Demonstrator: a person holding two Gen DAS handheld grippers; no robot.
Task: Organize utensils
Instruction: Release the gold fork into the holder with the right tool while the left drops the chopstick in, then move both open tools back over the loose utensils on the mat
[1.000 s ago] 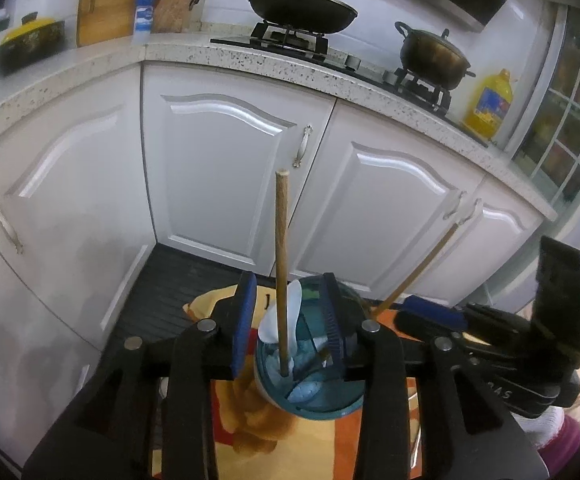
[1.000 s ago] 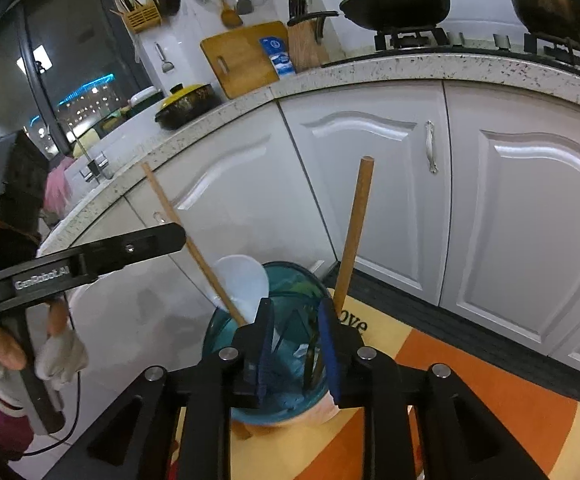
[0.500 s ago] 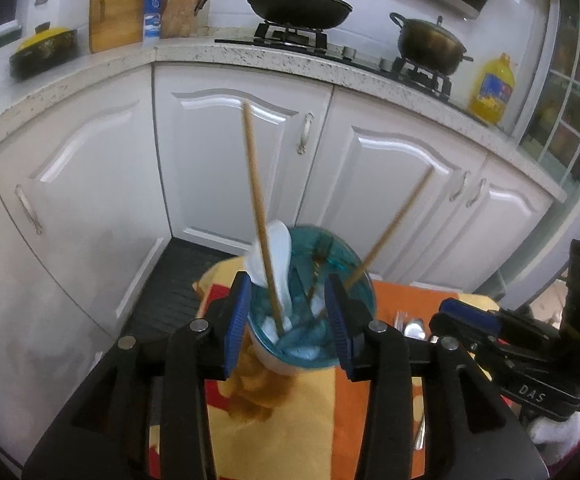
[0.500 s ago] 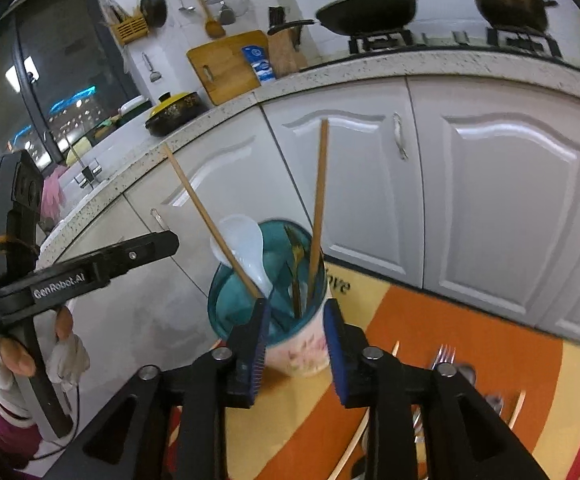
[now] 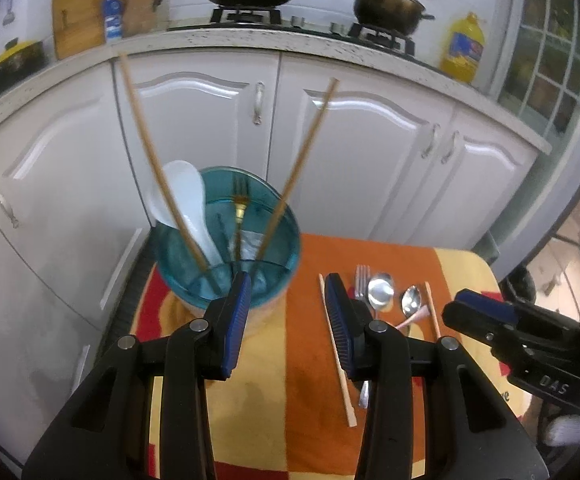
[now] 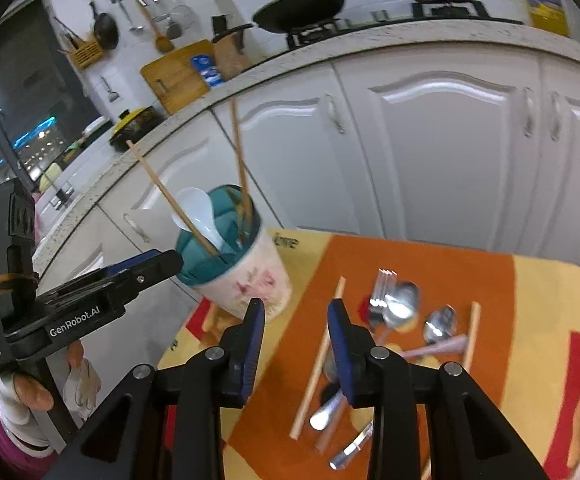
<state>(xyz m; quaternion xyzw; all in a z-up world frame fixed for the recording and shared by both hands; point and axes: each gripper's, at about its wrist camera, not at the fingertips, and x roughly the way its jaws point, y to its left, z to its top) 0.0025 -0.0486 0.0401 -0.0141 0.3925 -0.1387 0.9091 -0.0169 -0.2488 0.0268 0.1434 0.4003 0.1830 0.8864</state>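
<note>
You are between picks: the teal-lined, floral-sided utensil cup (image 5: 228, 248) stands at the far left corner of the orange-and-yellow patterned table mat (image 5: 297, 360) and already holds two wooden chopsticks, a white plastic soup spoon (image 5: 184, 204) and a gold-toned fork (image 5: 240, 204), while the rest of the cutlery lies loose toward the mat's far right part. There you have one wooden chopstick (image 5: 335, 344) nearest the middle, a steel fork (image 6: 381, 292) and a large steel spoon (image 6: 401, 306) touching each other, a smaller spoon with a pink handle (image 6: 439, 326) and a second wooden chopstick (image 6: 471, 332) beyond it. Your next move, as I read it, is to bring one tool down onto a single piece (the near chopstick looks the easiest, lying apart from the tangle) and close on it along its narrow side without dragging its neighbours. Your left gripper (image 5: 286, 316) hovers just in front of the cup with its blue pads set well apart and nothing between them. Your right gripper (image 6: 295, 336) hangs over the mat beside the near chopstick, moderately parted and empty, touching nothing.
</note>
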